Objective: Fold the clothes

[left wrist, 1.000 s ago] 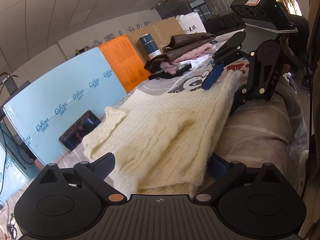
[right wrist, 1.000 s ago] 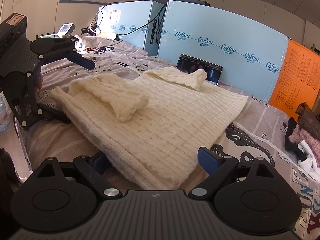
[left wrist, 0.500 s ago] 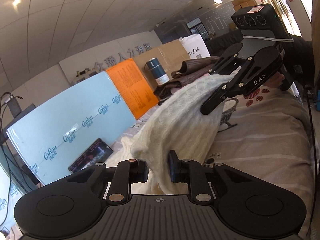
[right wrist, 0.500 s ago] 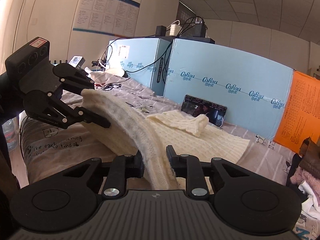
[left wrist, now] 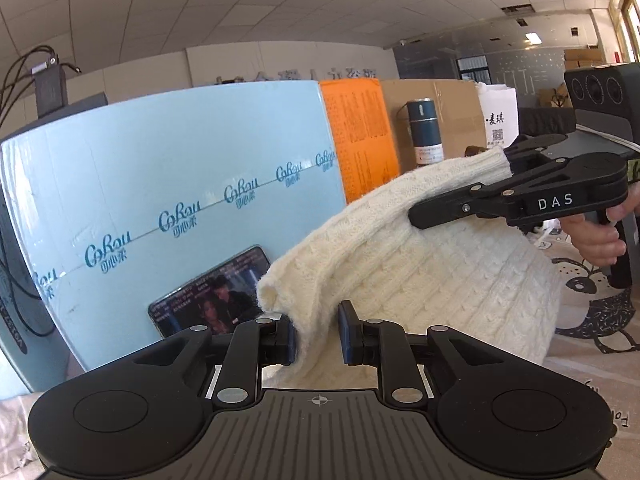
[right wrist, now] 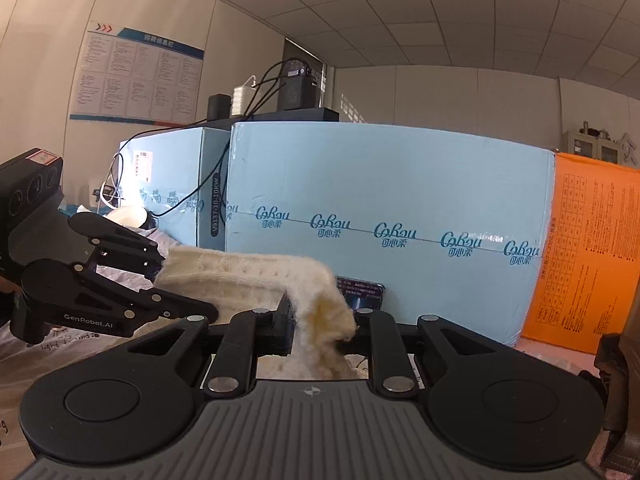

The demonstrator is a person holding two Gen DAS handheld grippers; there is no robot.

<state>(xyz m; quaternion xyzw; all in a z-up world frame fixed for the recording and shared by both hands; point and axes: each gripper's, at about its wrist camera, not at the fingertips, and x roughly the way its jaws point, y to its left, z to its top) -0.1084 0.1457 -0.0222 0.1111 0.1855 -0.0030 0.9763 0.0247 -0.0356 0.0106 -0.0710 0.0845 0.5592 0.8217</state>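
Note:
A cream cable-knit sweater (left wrist: 432, 280) hangs lifted between both grippers, its hem edge stretched across. My left gripper (left wrist: 318, 338) is shut on one corner of that edge. My right gripper (right wrist: 320, 330) is shut on the other corner, the knit (right wrist: 248, 276) bunched between its pads. In the left wrist view the right gripper (left wrist: 496, 184) shows at the right, held by a hand (left wrist: 596, 236). In the right wrist view the left gripper (right wrist: 154, 284) shows at the left. The sweater's lower part drapes down to the bedsheet (left wrist: 592, 320).
Light blue cartons (right wrist: 384, 220) stand close behind, with a phone (left wrist: 208, 300) leaning on them and an orange board (right wrist: 584, 264) beside. A cardboard box (left wrist: 436, 120) and a dark flask (left wrist: 424, 132) are further right. Cables and black devices (right wrist: 296, 88) sit on top of the cartons.
Both grippers went from open around the sweater's edge to shut on it, then lifted it up off the bed and forward toward the blue cartons.

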